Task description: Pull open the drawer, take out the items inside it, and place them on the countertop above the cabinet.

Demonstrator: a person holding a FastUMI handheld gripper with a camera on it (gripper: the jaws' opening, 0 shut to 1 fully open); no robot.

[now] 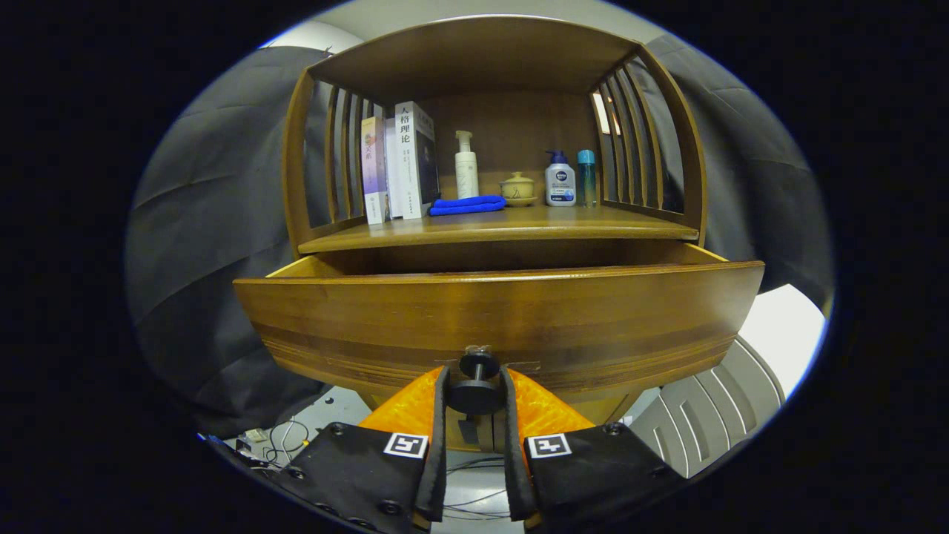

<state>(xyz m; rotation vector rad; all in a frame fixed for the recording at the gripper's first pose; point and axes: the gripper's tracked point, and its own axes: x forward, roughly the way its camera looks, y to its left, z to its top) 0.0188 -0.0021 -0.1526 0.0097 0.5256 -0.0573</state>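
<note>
Tongs (475, 386) clenched on knob (475, 394) w/ drawer (497, 315) front just ahead, pulled out.

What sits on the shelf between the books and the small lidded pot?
In the gripper view, a white pump bottle and a folded blue cloth lie between the books and pot.

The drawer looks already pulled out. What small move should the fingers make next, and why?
Probably open the fingers and let go of the knob. The gripper is closed on the knob, with a finger on each side, and the drawer already stands well out from under the countertop. Its inside is hidden behind the front panel, so the gripper must then rise to look in.
</note>
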